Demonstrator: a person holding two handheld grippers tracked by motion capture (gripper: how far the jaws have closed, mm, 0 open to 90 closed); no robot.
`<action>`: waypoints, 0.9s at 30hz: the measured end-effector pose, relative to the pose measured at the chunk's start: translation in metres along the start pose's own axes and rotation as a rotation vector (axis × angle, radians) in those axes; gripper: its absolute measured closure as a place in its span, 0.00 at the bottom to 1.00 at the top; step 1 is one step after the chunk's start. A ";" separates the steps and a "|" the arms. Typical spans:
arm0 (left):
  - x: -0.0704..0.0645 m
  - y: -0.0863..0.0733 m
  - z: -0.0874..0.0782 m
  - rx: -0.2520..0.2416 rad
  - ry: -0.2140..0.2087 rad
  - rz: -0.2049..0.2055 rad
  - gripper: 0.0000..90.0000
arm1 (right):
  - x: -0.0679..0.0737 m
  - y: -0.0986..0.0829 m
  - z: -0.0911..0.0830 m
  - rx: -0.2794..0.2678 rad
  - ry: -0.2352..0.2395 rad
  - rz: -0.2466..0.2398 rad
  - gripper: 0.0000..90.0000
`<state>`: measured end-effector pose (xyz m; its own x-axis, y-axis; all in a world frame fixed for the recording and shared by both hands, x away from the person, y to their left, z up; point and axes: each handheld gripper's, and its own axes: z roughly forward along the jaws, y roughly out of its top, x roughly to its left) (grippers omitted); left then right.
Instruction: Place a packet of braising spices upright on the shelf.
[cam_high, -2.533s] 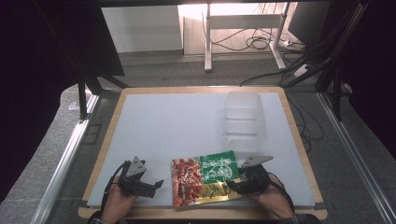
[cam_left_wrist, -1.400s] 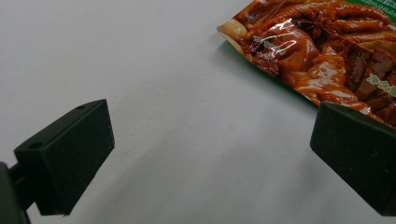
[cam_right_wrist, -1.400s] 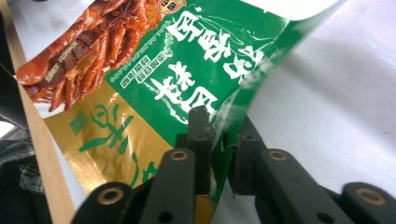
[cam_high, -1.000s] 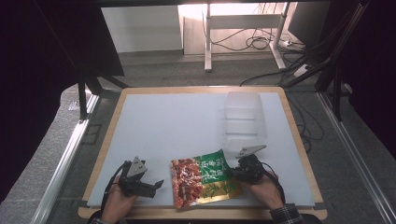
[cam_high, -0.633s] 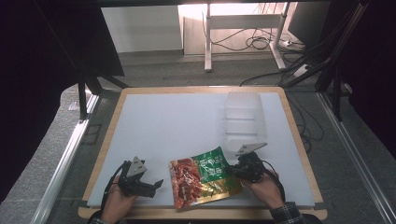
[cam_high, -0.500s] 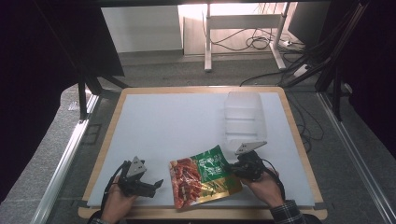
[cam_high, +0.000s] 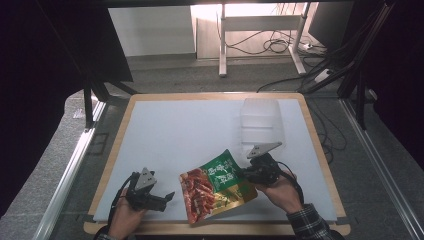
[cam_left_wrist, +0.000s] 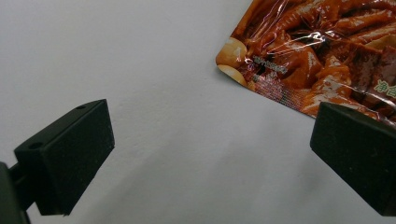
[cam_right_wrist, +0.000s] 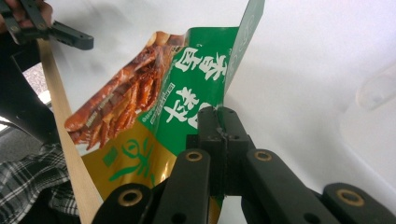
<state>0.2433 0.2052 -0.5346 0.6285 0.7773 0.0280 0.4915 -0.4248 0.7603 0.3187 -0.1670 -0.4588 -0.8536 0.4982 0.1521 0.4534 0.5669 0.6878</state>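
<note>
A lab or workshop recording bay. The wood-edged table (cam_high: 120, 135) sits between dark curtains and aluminium rails (cam_high: 67, 172). Beyond it, loose cables (cam_high: 272, 46) lie under a white desk frame (cam_high: 260, 22).

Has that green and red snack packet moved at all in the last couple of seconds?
Yes. The snack packet, pinched by the right gripper, has tilted and shifted slightly away from the table's near wooden edge, toward the clear container.
</note>
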 end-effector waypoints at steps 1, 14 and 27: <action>0.000 0.000 0.000 0.000 0.000 0.000 0.00 | 0.000 0.001 -0.001 -0.003 0.001 -0.001 0.99; 0.001 0.000 -0.001 -0.024 -0.008 -0.020 0.00 | 0.001 0.028 -0.018 -0.039 0.019 -0.035 0.99; 0.001 0.001 -0.001 -0.021 -0.008 -0.015 0.00 | 0.008 0.062 -0.033 -0.027 0.029 -0.085 0.99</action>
<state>0.2433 0.2062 -0.5332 0.6259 0.7798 0.0116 0.4881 -0.4032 0.7741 0.3315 -0.1499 -0.3914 -0.8960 0.4296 0.1121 0.3719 0.5884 0.7180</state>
